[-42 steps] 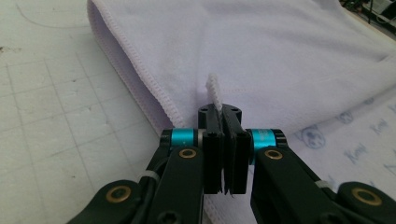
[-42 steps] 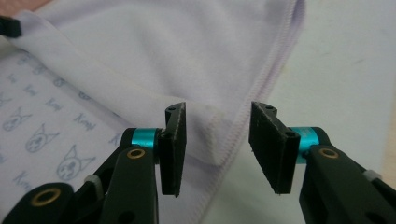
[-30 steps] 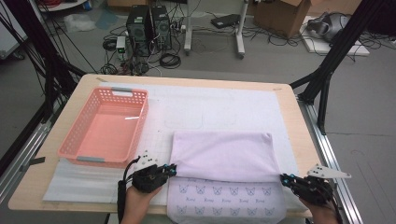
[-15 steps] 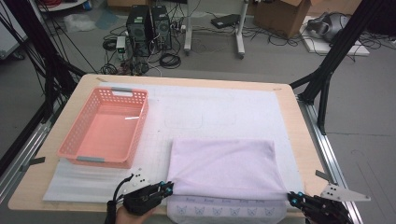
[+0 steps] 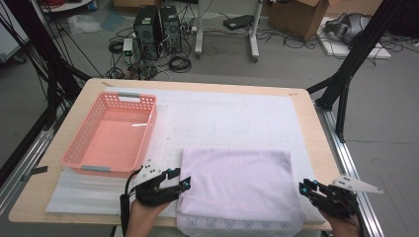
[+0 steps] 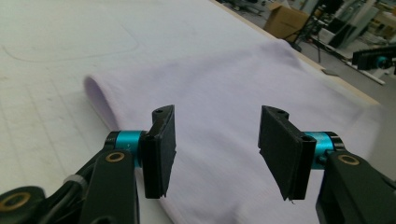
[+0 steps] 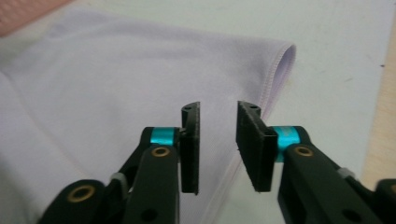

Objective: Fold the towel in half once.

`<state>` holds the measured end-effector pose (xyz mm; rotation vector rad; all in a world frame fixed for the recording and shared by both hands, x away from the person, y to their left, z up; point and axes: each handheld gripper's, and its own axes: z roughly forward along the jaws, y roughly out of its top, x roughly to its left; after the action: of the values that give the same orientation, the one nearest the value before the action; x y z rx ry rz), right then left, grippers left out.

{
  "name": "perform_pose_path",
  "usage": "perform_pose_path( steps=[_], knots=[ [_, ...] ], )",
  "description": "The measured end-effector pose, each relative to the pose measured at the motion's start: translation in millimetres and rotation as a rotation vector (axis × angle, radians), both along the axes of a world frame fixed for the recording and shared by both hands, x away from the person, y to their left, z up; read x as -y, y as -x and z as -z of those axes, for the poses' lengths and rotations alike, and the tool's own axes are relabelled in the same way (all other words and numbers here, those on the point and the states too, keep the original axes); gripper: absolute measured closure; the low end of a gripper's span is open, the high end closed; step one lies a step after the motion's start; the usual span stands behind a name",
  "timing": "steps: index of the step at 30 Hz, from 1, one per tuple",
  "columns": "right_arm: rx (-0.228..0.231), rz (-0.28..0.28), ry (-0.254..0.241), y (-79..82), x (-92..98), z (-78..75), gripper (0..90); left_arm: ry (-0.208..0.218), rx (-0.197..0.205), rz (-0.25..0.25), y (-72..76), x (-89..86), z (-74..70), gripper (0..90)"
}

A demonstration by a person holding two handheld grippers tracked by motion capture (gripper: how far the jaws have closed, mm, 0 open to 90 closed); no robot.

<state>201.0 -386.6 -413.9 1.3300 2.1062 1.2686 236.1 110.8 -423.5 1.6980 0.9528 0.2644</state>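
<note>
Tabletop (image 5: 306,106) with folded lilac towel (image 5: 234,182) between both parted, empty claws: left claw (image 5: 187,183), right claw (image 5: 302,187).

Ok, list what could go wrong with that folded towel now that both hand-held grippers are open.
1. The lilac towel reaches the table's near edge, its patterned hem at the rim; a nudge could pull it off.
2. The left hand-held gripper, whose jaws have just been opening with nothing between them, hangs right over the fold; dragging could undo it.
3. The right hand-held gripper, also just opened, points along the stitched side edge and could snag one layer.
</note>
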Motion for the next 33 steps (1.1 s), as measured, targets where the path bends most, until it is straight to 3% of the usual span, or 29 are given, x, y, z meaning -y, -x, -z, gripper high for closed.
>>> perform_pose_path(
  steps=[3,6,12,14,16,18,20,22,25,29,33],
  knots=[
    [-0.018,-0.005,0.061,-22.9,-10.0,9.7,79.6,0.01,-0.006,-0.022,-14.5,-3.1,1.1,52.7],
    [-0.039,0.01,0.086,-43.1,-16.7,14.2,83.7,0.002,-0.012,-0.019,-24.2,-5.8,2.7,58.5],
    [-0.068,0.023,0.082,-78.8,-30.3,25.5,82.4,-0.008,-0.049,-0.017,-43.8,-7.6,9.1,59.3],
    [-0.081,0.026,0.125,-86.7,-35.6,32.8,82.4,-0.022,-0.055,-0.02,-50.4,-6.8,12.3,59.3],
    [-0.068,0.048,0.132,-90.8,-32.6,34.4,82.8,-0.04,-0.066,-0.036,-56.7,-5.4,15.0,59.3],
    [-0.054,0.101,0.187,-91.9,-25.9,33.2,84.4,-0.056,-0.066,-0.041,-63.2,-4.2,16.7,59.2],
    [-0.057,0.132,0.162,-91.0,-18.5,33.8,85.5,-0.059,-0.061,-0.061,-69.0,-3.2,20.0,56.9],
    [-0.057,0.147,0.16,-89.0,-16.1,33.1,81.0,-0.083,-0.075,-0.083,-75.6,-2.4,25.3,52.2],
    [-0.051,0.132,0.114,-86.5,-11.3,30.0,72.7,-0.141,-0.161,-0.075,-87.6,0.8,28.2,46.9],
    [-0.067,0.117,0.057,-84.2,-7.5,28.8,58.8,-0.135,-0.162,-0.065,-94.8,9.9,29.0,46.5],
    [-0.095,0.085,0.087,-83.5,-13.6,32.3,50.6,-0.195,-0.142,-0.063,-93.8,16.9,29.8,50.7]
  ],
)
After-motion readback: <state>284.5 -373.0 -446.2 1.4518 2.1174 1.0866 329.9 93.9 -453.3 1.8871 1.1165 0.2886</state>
